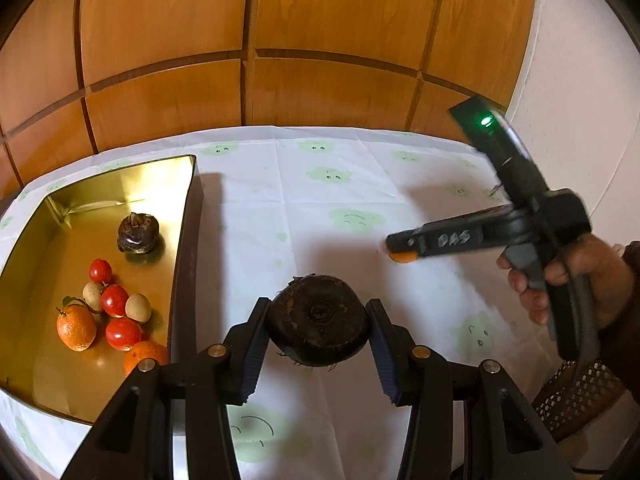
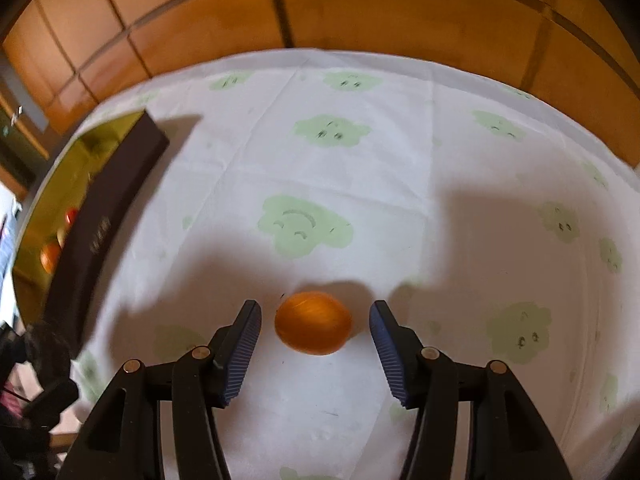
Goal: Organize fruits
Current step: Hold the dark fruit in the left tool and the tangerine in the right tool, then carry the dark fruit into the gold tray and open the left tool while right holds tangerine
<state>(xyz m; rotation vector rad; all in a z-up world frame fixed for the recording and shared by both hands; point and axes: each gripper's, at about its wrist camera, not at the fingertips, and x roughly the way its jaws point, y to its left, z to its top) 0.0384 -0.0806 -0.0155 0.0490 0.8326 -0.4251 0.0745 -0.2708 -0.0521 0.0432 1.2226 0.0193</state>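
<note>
My left gripper (image 1: 318,320) is shut on a dark brown round fruit (image 1: 318,328), both pads pressing its sides, above the white cloth (image 1: 320,200). In the right wrist view my right gripper (image 2: 315,308) points steeply down with a small orange fruit (image 2: 313,322) between its fingers. There is a gap on each side, so neither pad touches it. The left wrist view shows that gripper (image 1: 394,250) held by a hand (image 1: 560,280), with the orange (image 1: 404,257) at its tip. A gold tin (image 1: 182,240) at the left holds oranges, red fruits, pale ones and another dark fruit (image 1: 138,234).
The tin's dark outer wall (image 2: 108,216) lies far left of the right gripper. A perforated metal basket (image 1: 576,396) sits at the table's near right edge. Wooden panelling (image 1: 320,40) rises behind the table. The cloth has green cloud prints.
</note>
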